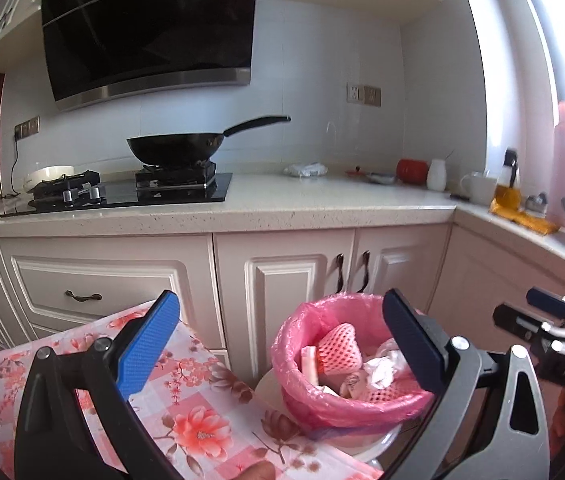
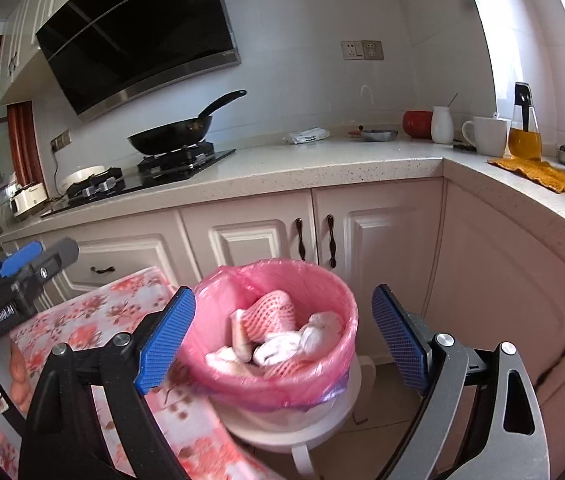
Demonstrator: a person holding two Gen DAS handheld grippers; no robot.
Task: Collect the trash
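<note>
Both grippers are held wide open with nothing between their pads. The left gripper (image 1: 282, 344) and the right gripper (image 2: 282, 340) are pointed at the pink-lined bin (image 2: 346, 308), which is carried on a white stool (image 2: 334, 416) just beside the corner of the floral-clothed table (image 1: 186, 412). Foam netting (image 2: 272, 314) and crumpled paper (image 2: 314, 332) are seen inside it. The bin is judged slightly nearer the right gripper, below and ahead of its fingers.
</note>
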